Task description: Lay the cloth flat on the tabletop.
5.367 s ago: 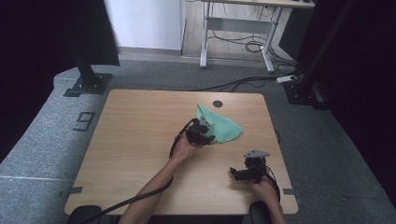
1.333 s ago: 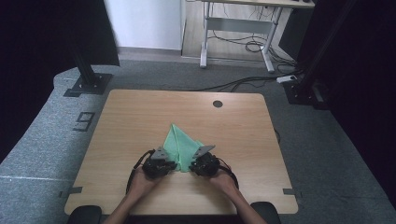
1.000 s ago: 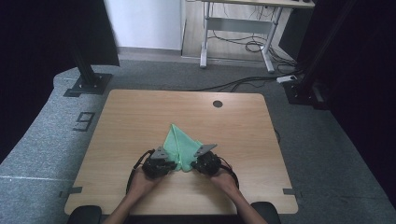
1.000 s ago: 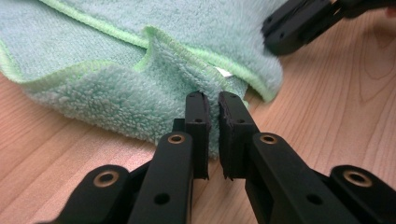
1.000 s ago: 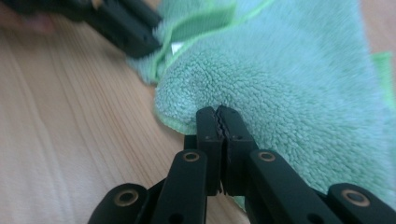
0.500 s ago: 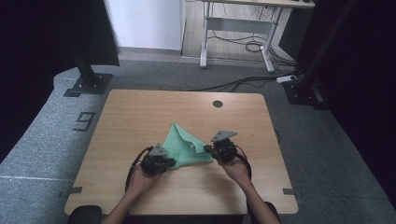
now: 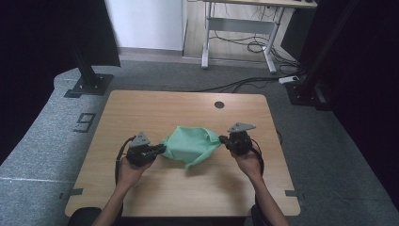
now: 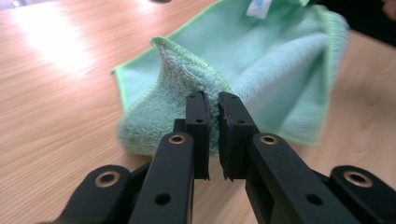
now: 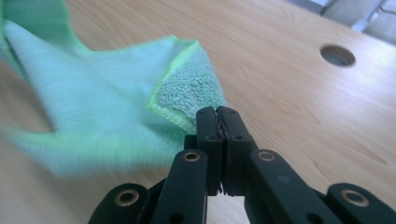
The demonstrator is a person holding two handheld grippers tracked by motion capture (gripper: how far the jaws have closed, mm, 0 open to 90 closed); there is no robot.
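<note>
- Two grippers share one green cloth point(image 7: 190, 146), stretched between them above the middle of the worktop point(image 7: 188, 106).
- Left gripper point(image 7: 159, 149) has its fingers point(image 8: 198, 121) clamped on the cloth's left edge.
- Right gripper point(image 7: 225, 140) has its fingers point(image 9: 233, 128) pinched tight on the right corner.
- The cloth's long axis runs hand to hand, sagging towards the person; neither hand is nearer.

Both grippers black: left gripper point(image 7: 160, 149), right gripper point(image 7: 225, 140). Grey three-cornered plate atop each. Black cable trails from each. Brass-ringed pivot screws on jaw arms. Forearms unsleeved.
</note>
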